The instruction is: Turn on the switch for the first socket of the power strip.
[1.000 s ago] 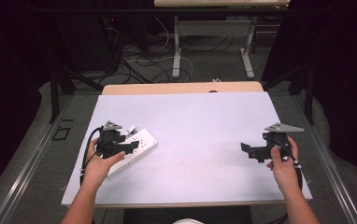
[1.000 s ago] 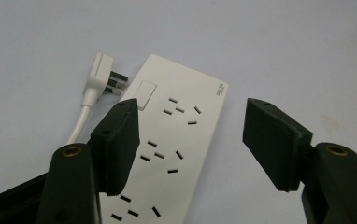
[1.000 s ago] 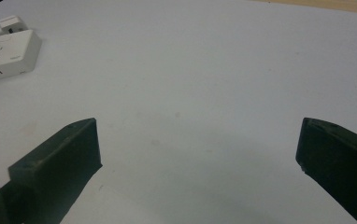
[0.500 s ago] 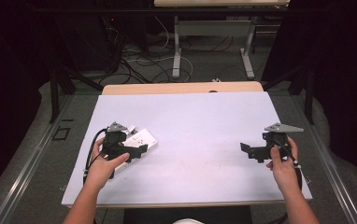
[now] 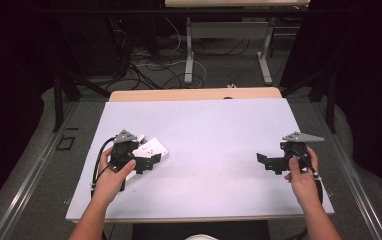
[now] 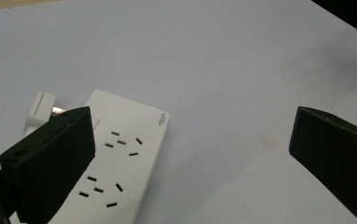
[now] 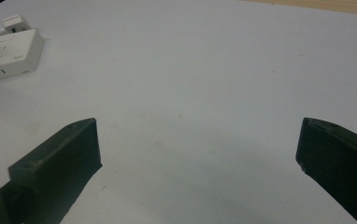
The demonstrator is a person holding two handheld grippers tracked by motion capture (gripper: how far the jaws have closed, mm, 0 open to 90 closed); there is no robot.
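Left tongs [image 5: 146, 162] spread wide, hovering over white power strip [image 6: 120, 158] lying flat at table's [image 5: 214, 130] left side. Strip looks rigid, light, smooth plastic; likely best pinched across its narrow width. Right tongs [image 5: 264, 161] spread, empty.

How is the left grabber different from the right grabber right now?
The left gripper hangs right over the white power strip, while the right gripper hangs over bare white table with nothing near it. The left gripper sits on the table's left side, the right gripper on its right side. Both are black, held in a hand, with jaws wide open and holding nothing.
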